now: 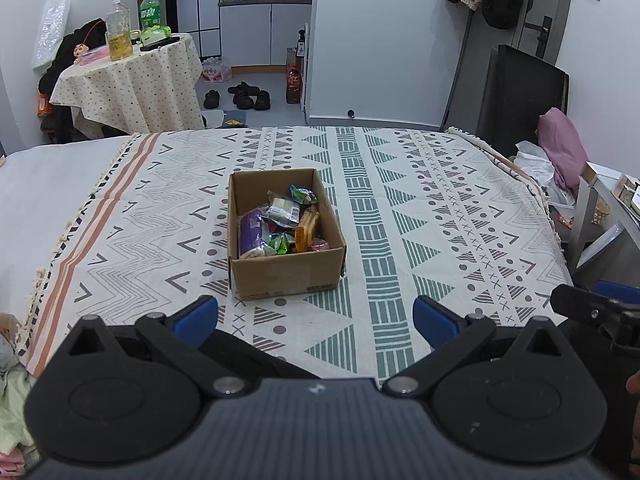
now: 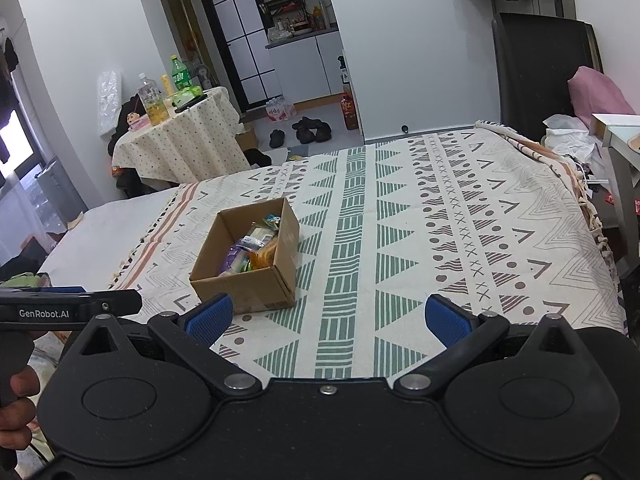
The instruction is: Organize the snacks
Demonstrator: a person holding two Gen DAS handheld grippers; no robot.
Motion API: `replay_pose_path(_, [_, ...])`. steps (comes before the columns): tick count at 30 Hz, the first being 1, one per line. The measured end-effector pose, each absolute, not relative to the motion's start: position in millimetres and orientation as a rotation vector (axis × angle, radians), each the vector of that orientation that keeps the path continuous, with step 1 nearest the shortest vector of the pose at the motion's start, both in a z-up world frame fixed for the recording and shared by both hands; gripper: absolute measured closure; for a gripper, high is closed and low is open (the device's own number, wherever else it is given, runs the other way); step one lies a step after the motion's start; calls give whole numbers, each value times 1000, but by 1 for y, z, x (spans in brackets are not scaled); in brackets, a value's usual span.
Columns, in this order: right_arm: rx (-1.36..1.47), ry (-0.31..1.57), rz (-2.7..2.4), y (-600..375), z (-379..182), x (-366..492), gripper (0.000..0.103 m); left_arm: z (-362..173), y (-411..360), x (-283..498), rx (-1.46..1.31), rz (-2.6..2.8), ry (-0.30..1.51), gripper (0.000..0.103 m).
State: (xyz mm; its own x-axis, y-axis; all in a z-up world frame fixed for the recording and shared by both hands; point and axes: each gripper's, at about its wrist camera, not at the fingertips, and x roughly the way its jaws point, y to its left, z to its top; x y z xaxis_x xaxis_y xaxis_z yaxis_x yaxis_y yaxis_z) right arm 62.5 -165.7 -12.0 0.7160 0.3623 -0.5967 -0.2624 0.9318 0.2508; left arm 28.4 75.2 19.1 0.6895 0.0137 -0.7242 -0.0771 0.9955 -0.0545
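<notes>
Left wrist view is showing the left gripper (image 1: 316,316) hovering with its blue, ribbed-padded jaws spread wide and gripping nothing. Straight ahead of the jaws, well apart, a rectangular corrugated cardboard box (image 1: 286,276) is sitting on a woven bedspread (image 1: 420,208) printed with green triangles, stripes and grey zigzags. Crinkly plastic snack packets (image 1: 284,224) are lying heaped inside the box, among them a glossy purple roll (image 1: 251,236) against its left wall. Right wrist view is showing the right gripper (image 2: 328,316) likewise gaping empty, the box (image 2: 250,280) lying ahead and left of its jaws, near the left pad.
</notes>
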Motion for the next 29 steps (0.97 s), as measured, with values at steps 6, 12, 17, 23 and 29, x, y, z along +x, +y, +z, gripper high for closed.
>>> replay_pose_path(6, [155, 698, 342, -165, -12, 64, 0, 22, 77, 26, -83, 54, 797, 0])
replay_pose_path(12, [142, 698, 336, -165, -10, 65, 0, 24, 75, 25, -71, 40, 781, 0])
replay_pose_path(17, [141, 699, 335, -165, -10, 65, 0, 22, 76, 25, -72, 35, 784, 0])
replay_pose_path(23, [137, 701, 335, -165, -11, 65, 0, 21, 78, 25, -73, 34, 785, 0])
replay_pose_path(29, [136, 703, 334, -166, -12, 66, 0, 21, 80, 26, -77, 34, 790, 0])
